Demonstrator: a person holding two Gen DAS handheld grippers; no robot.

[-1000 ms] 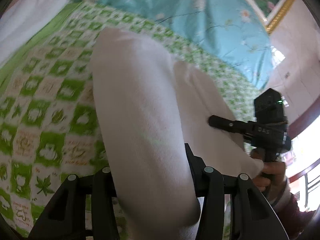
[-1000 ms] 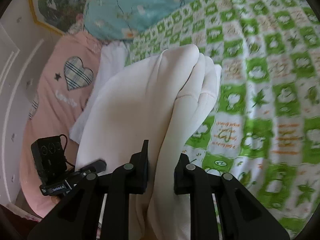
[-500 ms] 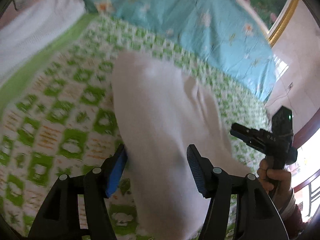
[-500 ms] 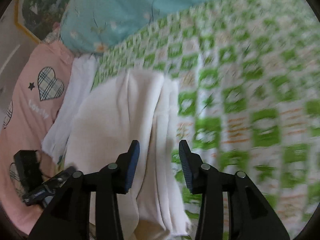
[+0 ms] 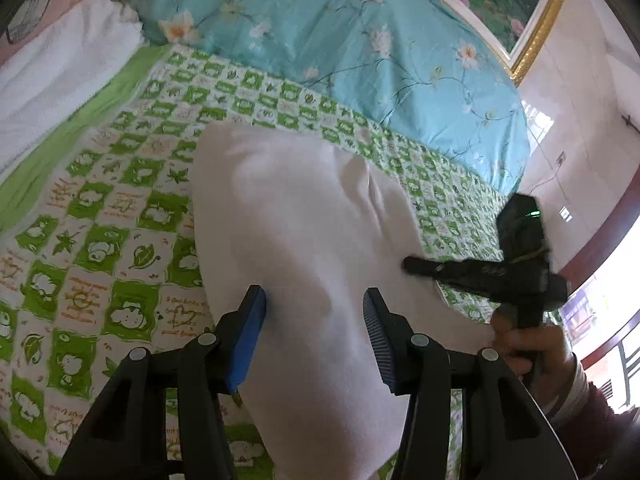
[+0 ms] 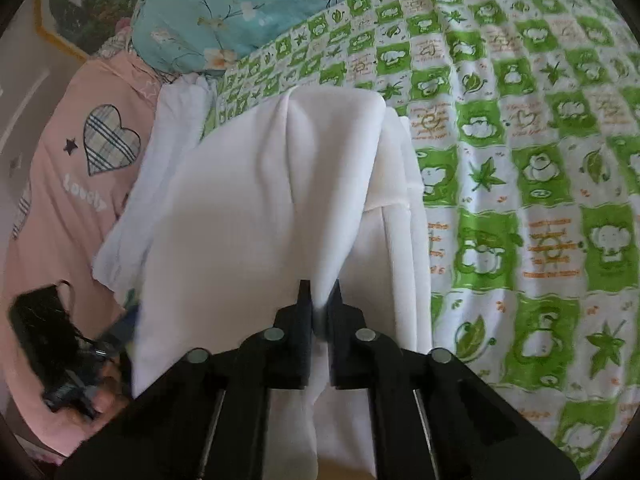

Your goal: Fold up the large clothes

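Right wrist view: "Lovely" reads white on the pink heart-patch cushion (image 6: 76,184). My right claw (image 6: 319,300) is closing, pinching the folded white cotton garment (image 6: 256,208) on the green-checked bedsheet (image 6: 540,160). My left claw (image 5: 314,320) straddles it, closing without yet gripping.

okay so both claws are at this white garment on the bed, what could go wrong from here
1. The right claw is closing on only a thin pinch of the white garment, which might slip out.
2. The left claw straddles the cloth with its jaws closing but not gripping, so lifting now could undo the fold.
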